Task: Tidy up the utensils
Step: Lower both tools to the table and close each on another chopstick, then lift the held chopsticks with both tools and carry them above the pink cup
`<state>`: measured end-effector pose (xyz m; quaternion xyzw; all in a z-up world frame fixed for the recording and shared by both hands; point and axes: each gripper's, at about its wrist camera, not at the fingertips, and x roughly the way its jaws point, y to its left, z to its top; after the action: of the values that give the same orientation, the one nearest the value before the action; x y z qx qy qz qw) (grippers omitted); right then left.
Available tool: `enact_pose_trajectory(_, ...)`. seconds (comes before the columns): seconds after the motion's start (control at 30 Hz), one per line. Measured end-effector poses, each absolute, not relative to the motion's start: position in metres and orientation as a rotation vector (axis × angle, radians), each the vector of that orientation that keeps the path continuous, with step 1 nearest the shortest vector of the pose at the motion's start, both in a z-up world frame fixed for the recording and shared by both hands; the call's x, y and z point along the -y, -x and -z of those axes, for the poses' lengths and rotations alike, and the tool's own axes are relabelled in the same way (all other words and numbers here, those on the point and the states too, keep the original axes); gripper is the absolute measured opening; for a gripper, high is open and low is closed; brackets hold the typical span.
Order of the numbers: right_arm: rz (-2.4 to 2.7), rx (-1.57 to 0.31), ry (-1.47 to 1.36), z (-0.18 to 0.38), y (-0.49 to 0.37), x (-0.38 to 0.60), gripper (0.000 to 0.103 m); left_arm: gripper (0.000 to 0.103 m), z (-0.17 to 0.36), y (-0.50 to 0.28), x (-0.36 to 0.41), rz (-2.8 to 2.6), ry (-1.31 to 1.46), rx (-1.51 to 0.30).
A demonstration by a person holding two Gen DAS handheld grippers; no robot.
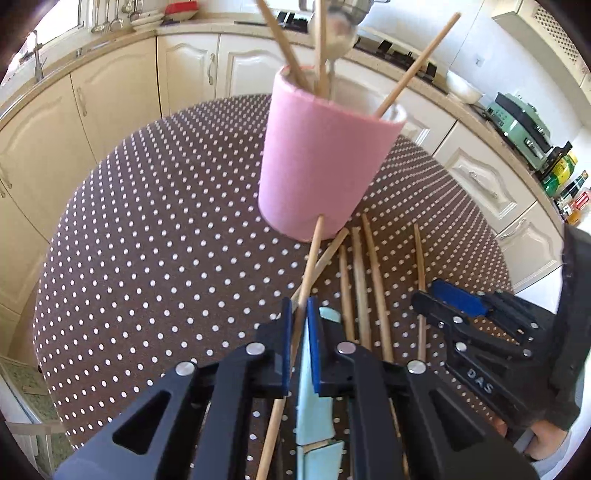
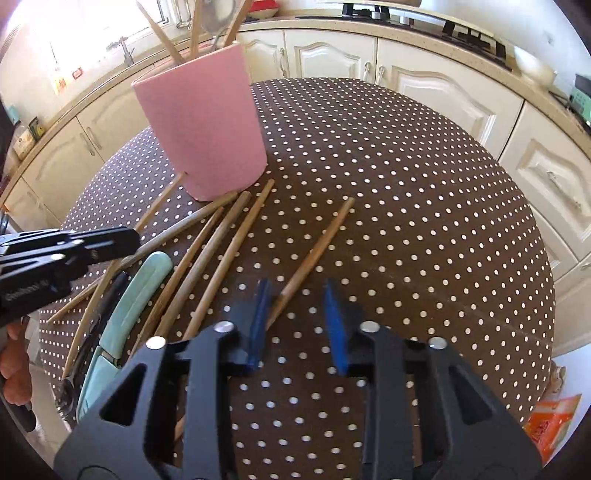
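A pink utensil cup (image 1: 317, 155) stands on the dotted table (image 1: 147, 258) and holds three wooden chopsticks and a metal ladle (image 1: 334, 29). My left gripper (image 1: 300, 332) is shut on a wooden chopstick (image 1: 312, 254) whose tip points up at the cup's base. Several more chopsticks (image 1: 364, 280) and a light-blue-handled utensil (image 1: 312, 406) lie on the cloth below it. My right gripper (image 2: 297, 317) is open, low over a single chopstick (image 2: 317, 247) that passes beside its left pad. The cup (image 2: 203, 122) and the left gripper (image 2: 74, 247) also show in the right wrist view.
Cream kitchen cabinets (image 1: 110, 96) and a counter ring the round table. A stove (image 2: 469, 33) and a white bowl (image 1: 463, 90) sit on the counter. A green appliance (image 1: 517, 122) and bottles stand at the right. An orange packet (image 2: 550, 424) lies below the table edge.
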<state>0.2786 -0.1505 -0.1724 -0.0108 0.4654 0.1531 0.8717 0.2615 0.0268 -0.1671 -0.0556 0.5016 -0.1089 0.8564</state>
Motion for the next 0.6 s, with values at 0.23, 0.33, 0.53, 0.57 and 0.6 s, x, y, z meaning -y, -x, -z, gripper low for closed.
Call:
enact_pose_trajectory(0.23,-0.352,-0.997,-0.065,0.174,-0.285,0.172,0.006,0.008,0.144,-0.257,-0.015,0.252,0.124,-0.974)
enact_pose_trajectory(0.33,-0.359,-0.991,-0.068,0.174,-0.281,0.178,0.006,0.007,0.135,-0.256,-0.005,0.266,0.120,-0.958)
enact_pose_trajectory(0.53,-0.392,-0.935,-0.097,0.164,-0.254,0.184,0.006,0.005,0.129,-0.253,0.006,0.288,0.114,-0.928)
enact_pose_trajectory(0.57,-0.398,-0.915,-0.103,0.159,-0.249,0.187,0.006,0.005,0.128,-0.252,0.007,0.291,0.119,-0.924)
enact_pose_trajectory(0.6,-0.404,-0.898,-0.110,0.155,-0.246,0.188,0.006,0.005,0.126,-0.251,0.007,0.294,0.124,-0.916)
